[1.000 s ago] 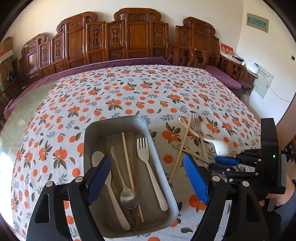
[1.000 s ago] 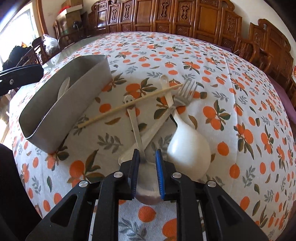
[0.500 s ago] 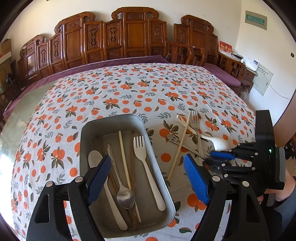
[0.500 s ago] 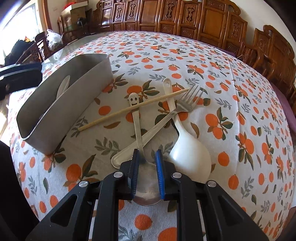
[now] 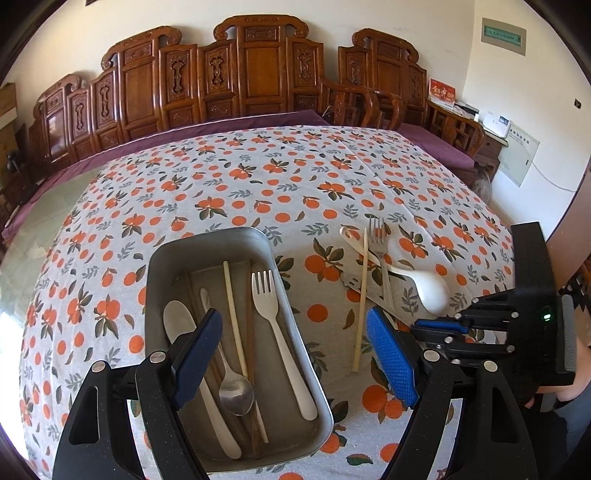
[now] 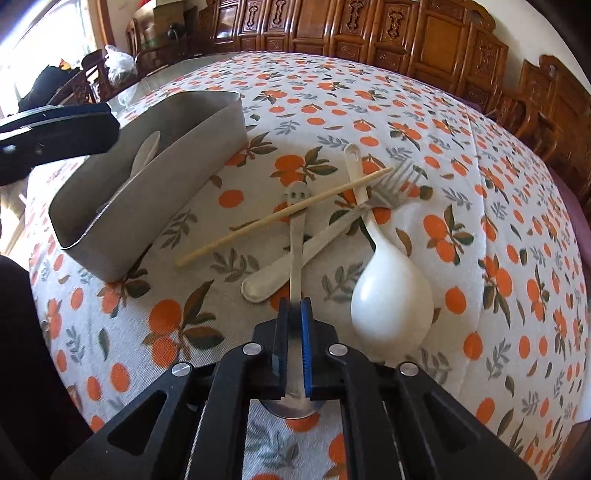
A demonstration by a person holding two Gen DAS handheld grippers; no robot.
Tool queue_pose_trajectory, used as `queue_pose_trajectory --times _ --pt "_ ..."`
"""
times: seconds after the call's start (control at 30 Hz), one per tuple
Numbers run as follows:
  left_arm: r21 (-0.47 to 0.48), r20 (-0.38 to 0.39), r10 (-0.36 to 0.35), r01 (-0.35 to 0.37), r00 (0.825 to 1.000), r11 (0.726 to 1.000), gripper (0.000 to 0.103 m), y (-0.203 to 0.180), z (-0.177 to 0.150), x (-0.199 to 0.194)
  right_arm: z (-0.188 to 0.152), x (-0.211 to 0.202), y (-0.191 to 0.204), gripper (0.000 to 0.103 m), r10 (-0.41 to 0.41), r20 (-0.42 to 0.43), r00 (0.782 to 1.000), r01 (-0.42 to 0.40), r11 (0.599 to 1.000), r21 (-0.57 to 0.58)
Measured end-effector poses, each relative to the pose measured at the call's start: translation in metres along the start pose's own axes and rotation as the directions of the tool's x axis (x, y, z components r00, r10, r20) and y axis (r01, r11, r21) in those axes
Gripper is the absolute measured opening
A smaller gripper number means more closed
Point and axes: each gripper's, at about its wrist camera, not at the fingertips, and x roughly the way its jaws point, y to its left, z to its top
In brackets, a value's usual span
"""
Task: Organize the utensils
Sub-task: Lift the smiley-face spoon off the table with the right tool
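A tablecloth [image 5: 258, 173] printed with oranges and grey-green leaves covers most of the table. Along the far edge a strip of purple cloth [image 5: 221, 127] shows beyond it, and at the left edge a bare, glossy part of the table [image 5: 26, 251] lies uncovered. Carved wooden chairs [image 5: 258, 70] stand in a row behind the far edge. A grey wall panel [image 5: 519, 155] hangs by the right corner. A green plaque [image 5: 504, 35] sits high on the wall.

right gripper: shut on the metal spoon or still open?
Shut: right gripper fingers pinch the metal spoon at its neck.
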Motion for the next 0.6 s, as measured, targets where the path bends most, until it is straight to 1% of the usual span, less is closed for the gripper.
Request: queue_pose_trajectory --times 0.07,0.1,0.13,0.23,0.27,0.33,0.43,0.53,0.6 --pt "0.002 -0.002 -0.001 0.001 1.0 1.0 0.077 -0.002 0.0 0.001 -0.004 -0.009 -0.001 0.007 0.003 0.013 1.0 -0.003 1.0 0.005" --pt "0.003 -0.003 -0.003 0.003 1.0 1.0 0.077 -0.002 0.0 0.001 -0.006 -0.015 -0.003 0.005 0.004 0.025 1.0 -0.004 1.0 0.012" --pt "0.005 -0.002 -0.004 0.004 1.0 1.0 0.077 -0.003 0.0 0.001 -0.008 -0.022 -0.006 0.0 0.0 0.041 0.999 -0.001 1.0 0.024" --pt "0.008 -0.004 -0.003 0.003 1.0 1.0 0.077 -0.007 -0.001 0.003 -0.012 -0.037 -0.016 0.0 0.007 0.076 0.997 -0.012 0.998 0.061" --pt "0.01 -0.004 -0.005 0.005 1.0 1.0 0.077 -0.008 -0.001 0.004 -0.014 -0.039 -0.019 0.0 0.003 0.075 0.997 -0.008 0.998 0.063" --pt "0.014 -0.007 -0.002 0.002 1.0 1.0 0.077 -0.011 -0.001 0.005 -0.018 -0.036 -0.023 0.0 -0.011 0.063 0.998 0.006 0.998 0.066" --pt "0.019 -0.008 -0.001 0.001 1.0 1.0 0.077 -0.016 -0.001 0.007 -0.019 -0.033 -0.024 0.001 -0.006 0.063 0.998 0.002 0.998 0.065" --pt "0.023 -0.006 -0.003 0.003 1.0 1.0 0.077 -0.02 -0.001 0.008 -0.016 -0.031 -0.017 0.001 0.02 0.084 0.996 -0.024 0.998 0.05" --pt "0.029 -0.008 0.0 0.001 1.0 1.0 0.077 -0.022 -0.001 0.009 -0.013 -0.024 -0.011 0.005 0.029 0.079 0.996 -0.031 0.999 0.033"
